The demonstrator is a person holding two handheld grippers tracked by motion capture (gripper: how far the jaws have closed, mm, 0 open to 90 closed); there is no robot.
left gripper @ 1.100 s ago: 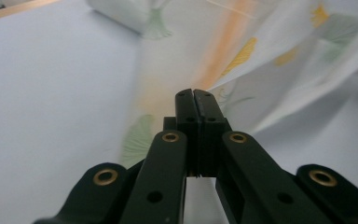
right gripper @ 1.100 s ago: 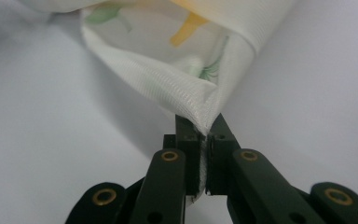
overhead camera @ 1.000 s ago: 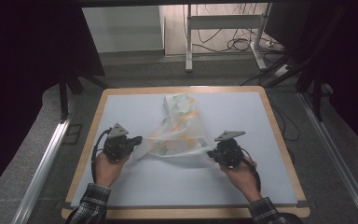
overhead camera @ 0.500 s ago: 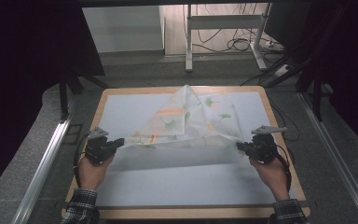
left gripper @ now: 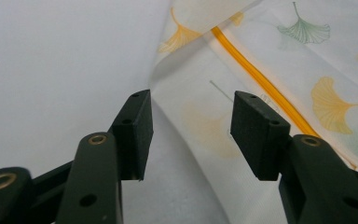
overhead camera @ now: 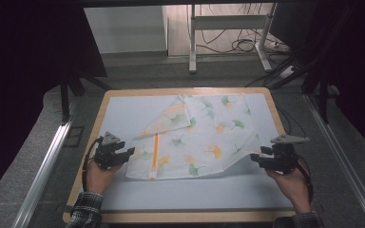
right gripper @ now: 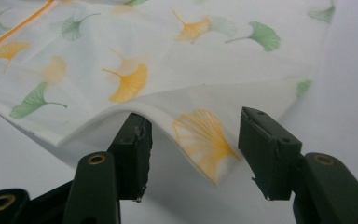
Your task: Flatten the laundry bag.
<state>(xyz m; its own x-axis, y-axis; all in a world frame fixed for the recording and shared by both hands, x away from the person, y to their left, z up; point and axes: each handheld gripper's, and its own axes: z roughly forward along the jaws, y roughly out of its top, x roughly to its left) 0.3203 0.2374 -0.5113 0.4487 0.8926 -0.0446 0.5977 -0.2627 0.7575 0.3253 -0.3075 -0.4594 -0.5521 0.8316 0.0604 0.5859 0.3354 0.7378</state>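
A white cloth (overhead camera: pixel 204 137) printed with yellow and green ginkgo leaves and an orange stripe lies spread on the table's white mat (overhead camera: pixel 185 194), its far left corner folded over. My left gripper (overhead camera: pixel 128 153) sits at the cloth's near left edge. Its jaws have just been opening, and the cloth's (left gripper: pixel 270 56) edge lies loose between them in the left gripper view (left gripper: pixel 193 135). My right gripper (overhead camera: pixel 256 159) is at the near right corner. Its jaws have also just been opening, and the cloth's (right gripper: pixel 168 46) corner droops between them, untouched (right gripper: pixel 193 149).
The mat has a wooden rim (overhead camera: pixel 180 217). Metal rails (overhead camera: pixel 47 161) run along the floor on both sides. Behind the table stand a white desk frame (overhead camera: pixel 192 38) and loose cables (overhead camera: pixel 242 45).
Both hands moved apart, pulling the bunched, lifted cloth out wide. It now lies flat on the mat, and both grippers have opened and let go of its corners.
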